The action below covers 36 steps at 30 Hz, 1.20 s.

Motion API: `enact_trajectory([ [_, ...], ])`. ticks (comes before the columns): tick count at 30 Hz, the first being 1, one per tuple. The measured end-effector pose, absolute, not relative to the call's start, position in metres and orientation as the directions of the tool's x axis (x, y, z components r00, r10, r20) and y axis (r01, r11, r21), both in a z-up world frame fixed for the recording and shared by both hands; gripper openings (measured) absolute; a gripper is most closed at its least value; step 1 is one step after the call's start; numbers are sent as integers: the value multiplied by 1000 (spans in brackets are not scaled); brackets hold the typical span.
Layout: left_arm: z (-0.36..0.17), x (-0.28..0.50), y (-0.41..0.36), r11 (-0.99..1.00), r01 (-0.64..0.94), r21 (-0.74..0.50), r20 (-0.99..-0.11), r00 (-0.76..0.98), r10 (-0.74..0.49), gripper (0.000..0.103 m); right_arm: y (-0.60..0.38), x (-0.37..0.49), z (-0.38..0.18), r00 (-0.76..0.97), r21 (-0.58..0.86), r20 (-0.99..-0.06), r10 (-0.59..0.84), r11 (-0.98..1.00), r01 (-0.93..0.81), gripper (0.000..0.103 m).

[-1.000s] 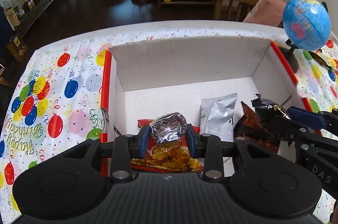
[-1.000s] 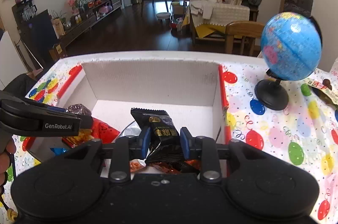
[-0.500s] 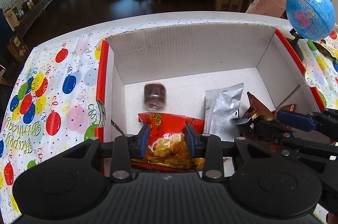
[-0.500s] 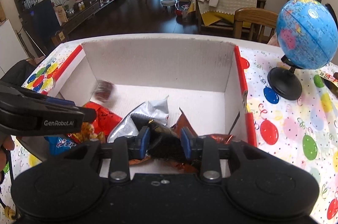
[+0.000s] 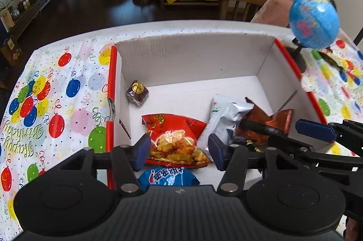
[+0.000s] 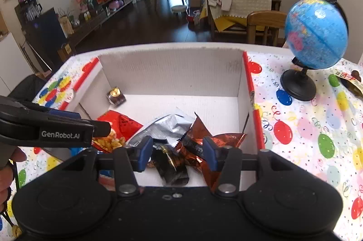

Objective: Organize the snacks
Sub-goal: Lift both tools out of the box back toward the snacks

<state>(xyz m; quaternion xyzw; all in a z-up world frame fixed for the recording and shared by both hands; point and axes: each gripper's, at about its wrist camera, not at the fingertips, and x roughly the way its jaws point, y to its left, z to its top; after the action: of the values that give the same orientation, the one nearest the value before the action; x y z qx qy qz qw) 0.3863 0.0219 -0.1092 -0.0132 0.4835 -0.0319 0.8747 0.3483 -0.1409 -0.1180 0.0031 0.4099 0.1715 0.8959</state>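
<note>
A white cardboard box with red edges holds the snacks. A small brown foil-wrapped cake lies at its far left corner. Nearer lie a red chip bag, a silver packet, a copper wrapper and a blue packet. My left gripper hangs over the red bag, its jaws opening and nothing between the pads. My right gripper hovers over a black packet that lies loose in the box; its jaws are opening too, apart from the packet.
A blue globe on a black stand sits right of the box on the balloon tablecloth. Another snack pack lies at the far right edge. A wooden chair stands behind the table. A hand holds the left gripper.
The left gripper let go of the foil-wrapped cake, which now lies in the box's far left corner. The right gripper released the black packet into the box. Both pairs of jaws widened.
</note>
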Motion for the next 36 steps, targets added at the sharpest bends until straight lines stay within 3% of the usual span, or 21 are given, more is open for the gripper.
enact_trajectory([
  [5,-92,367,24,996,54,-76,-829,552,-93,60,-146,330,-99,632,162,-706,321,941,-297,54],
  [18,-51,311,36,990,90,-106,-770,622,-139,78,-144,276,-66,699,164,-640,319,945,-282,81],
  [29,-38,260,49,981,118,-154,-743,640,-194,95,-142,227,-53,739,186,-596,314,949,-253,86],
  [31,-38,250,51,980,122,-160,-742,640,-201,98,-141,215,-53,744,192,-589,316,949,-251,94],
  [36,-44,225,56,976,133,-172,-749,625,-218,98,-138,188,-59,748,190,-587,309,951,-243,102],
])
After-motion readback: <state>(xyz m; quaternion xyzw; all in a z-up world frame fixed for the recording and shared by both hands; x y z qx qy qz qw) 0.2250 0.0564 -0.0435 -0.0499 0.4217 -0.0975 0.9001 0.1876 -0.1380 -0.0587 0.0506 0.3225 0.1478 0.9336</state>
